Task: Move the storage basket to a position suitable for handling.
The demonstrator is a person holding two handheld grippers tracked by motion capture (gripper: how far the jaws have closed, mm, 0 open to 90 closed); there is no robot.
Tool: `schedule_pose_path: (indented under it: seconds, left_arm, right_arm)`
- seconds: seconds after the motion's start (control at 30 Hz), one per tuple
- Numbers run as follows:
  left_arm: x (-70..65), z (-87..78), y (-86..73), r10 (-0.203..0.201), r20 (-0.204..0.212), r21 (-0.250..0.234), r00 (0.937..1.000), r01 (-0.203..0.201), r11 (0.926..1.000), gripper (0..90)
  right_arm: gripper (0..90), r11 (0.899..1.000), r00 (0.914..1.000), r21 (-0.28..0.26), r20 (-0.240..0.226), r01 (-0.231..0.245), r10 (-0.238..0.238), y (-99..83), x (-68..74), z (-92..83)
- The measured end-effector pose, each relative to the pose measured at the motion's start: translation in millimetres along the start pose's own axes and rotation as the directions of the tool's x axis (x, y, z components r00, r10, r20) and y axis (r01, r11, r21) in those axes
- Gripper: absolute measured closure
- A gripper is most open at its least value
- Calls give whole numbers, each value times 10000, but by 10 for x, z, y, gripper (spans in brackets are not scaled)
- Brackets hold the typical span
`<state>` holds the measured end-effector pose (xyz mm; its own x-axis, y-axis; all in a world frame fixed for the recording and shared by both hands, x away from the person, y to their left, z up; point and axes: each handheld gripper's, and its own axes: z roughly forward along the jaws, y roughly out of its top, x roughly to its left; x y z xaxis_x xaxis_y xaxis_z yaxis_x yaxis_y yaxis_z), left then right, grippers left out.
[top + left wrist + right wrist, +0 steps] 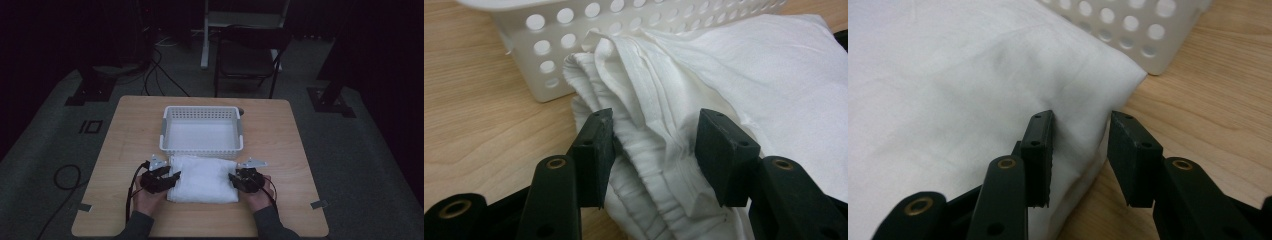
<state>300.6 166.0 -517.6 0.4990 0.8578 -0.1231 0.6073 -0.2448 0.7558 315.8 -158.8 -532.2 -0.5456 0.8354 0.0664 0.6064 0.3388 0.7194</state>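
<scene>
A folded white cloth (202,179) lies on the wooden table (132,135), just in front of a white perforated basket (201,108). My left gripper (172,176) is at the cloth's left end. In the left gripper view its jaws (655,135) close on the bunched, layered folds of the cloth (734,65). At the right end is my right gripper (231,177). In the right gripper view its jaws (1080,132) pinch the cloth's (948,75) thick edge, one pad on top and one at the side. A hand holds each gripper from the near edge.
The basket (564,30) (1128,25) looks empty and touches the cloth's far side. Bare wood (1208,100) lies either side of the cloth. Behind the table stand a dark chair (250,55) and stand legs; cables (65,175) trail on the floor.
</scene>
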Motion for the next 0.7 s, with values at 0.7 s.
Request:
schedule_pose_path:
  seconds: [0.7]
  left_arm:
    - [53, 95, 9, -168, 206, -577, 9996, 180, 9982, 401]
  right_arm:
    - [605, 9999, 9996, -12, 266, -129, 129, 18, -81, 15]
